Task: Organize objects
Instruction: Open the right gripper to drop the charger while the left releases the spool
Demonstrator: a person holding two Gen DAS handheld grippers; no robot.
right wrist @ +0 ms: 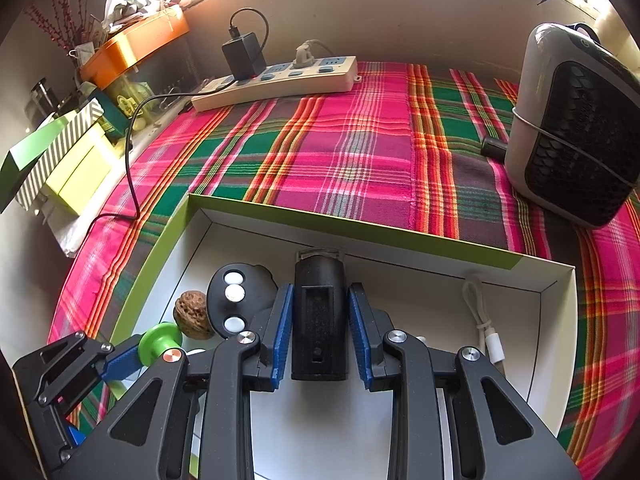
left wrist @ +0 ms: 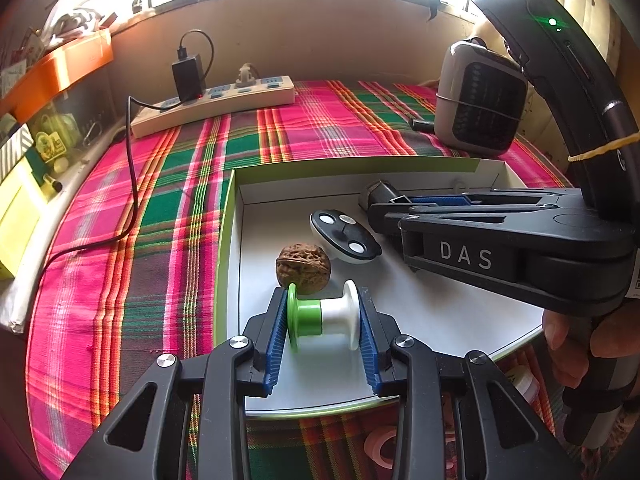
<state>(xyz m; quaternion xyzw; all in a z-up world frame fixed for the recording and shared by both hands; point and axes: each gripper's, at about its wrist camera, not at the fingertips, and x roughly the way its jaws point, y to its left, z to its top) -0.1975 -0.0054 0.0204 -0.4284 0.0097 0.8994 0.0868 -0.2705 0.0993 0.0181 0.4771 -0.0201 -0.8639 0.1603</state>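
My left gripper [left wrist: 323, 297] is shut on a green-and-white spool [left wrist: 324, 318], with a blue pad against each flange, low over the floor of a white box with a green rim [left wrist: 230, 240]. Just beyond the spool lie a walnut [left wrist: 303, 268] and a black oval remote with white buttons [left wrist: 346, 236]. In the right wrist view my right gripper [right wrist: 320, 292] is shut on an upright black rectangular device [right wrist: 320, 332] near the box's far wall [right wrist: 360, 228]. That view shows the spool's green flange [right wrist: 158, 342] at lower left. I cannot tell whether either held thing touches the box floor.
A white cable [right wrist: 480, 312] lies in the box's right part. On the plaid cloth [right wrist: 352, 152] stand a power strip with a black charger [right wrist: 280, 80] and a grey heater-like unit [right wrist: 576, 128]. Cartons [right wrist: 72, 160] line the left edge. A hand [left wrist: 580, 340] holds the right gripper.
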